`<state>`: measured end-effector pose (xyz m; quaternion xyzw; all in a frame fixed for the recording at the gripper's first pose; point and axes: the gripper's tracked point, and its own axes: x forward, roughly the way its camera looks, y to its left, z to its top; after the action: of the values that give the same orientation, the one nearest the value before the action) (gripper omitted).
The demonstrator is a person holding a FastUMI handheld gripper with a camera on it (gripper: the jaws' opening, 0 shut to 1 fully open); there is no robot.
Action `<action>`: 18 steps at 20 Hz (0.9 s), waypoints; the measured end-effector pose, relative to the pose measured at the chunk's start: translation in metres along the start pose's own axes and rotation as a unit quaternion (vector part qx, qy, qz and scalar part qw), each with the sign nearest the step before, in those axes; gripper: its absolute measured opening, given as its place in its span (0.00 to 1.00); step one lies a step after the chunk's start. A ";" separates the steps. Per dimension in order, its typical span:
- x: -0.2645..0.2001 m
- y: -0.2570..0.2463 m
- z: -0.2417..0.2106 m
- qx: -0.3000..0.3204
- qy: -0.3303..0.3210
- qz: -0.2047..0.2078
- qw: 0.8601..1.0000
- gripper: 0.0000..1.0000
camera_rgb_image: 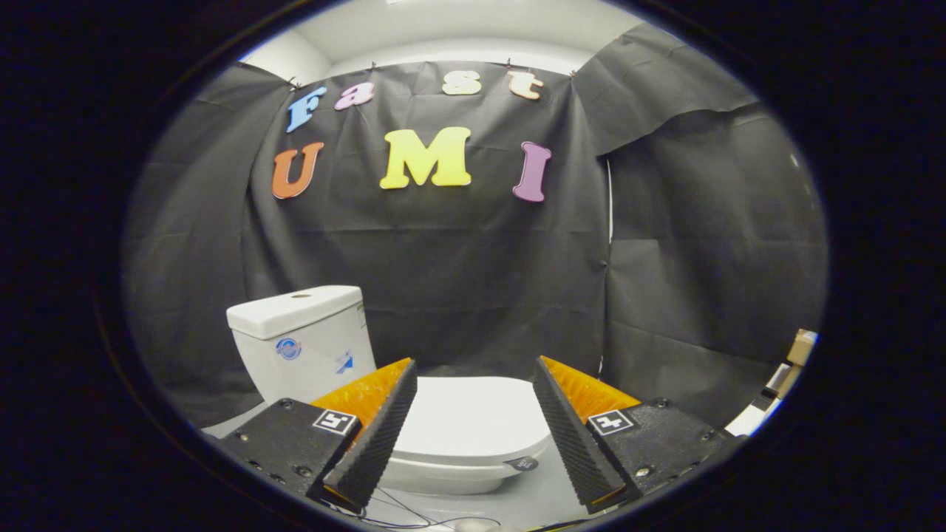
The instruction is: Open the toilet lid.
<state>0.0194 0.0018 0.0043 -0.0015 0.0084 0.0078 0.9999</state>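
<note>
While the gripper [473,436] hovers with its two fingers [373,436] spread wide apart and grasping nothing, the closed toilet lid [473,421] lies flat just ahead, framed in the gap between them. It is a smooth, glossy white lid, resting down on the toilet bowl [443,480], whose rounded front edge shows just beneath it. Judging by its look, the lid is stiff moulded plastic, fairly light, hinged at the back, and slippery to pinch. The best hold is probably the front lip, where one finger can slide underneath and lift upward. Behind and to the left of the lid stands the white cistern [299,336], against the black cloth wall [480,281]. Pale floor [532,502] shows below.
</note>
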 end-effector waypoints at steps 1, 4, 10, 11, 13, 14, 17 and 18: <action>0.003 -0.002 0.000 -0.004 0.000 0.000 1.000 0.99; 0.013 -0.013 0.007 -0.006 -0.006 -0.001 1.000 0.99; 0.040 -0.054 0.010 0.004 -0.012 -0.020 1.000 0.99; 0.045 -0.064 0.008 0.005 -0.010 -0.026 1.000 0.98; 0.055 -0.081 -0.002 0.007 -0.003 -0.035 0.999 0.99; 0.060 -0.088 -0.007 0.009 0.002 -0.035 0.999 0.99; 0.070 -0.110 -0.029 0.019 0.019 -0.040 0.999 0.99; 0.072 -0.117 -0.039 0.020 0.029 -0.044 0.998 0.99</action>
<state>0.0930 -0.1147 -0.0357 0.0182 0.0379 -0.0368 0.9984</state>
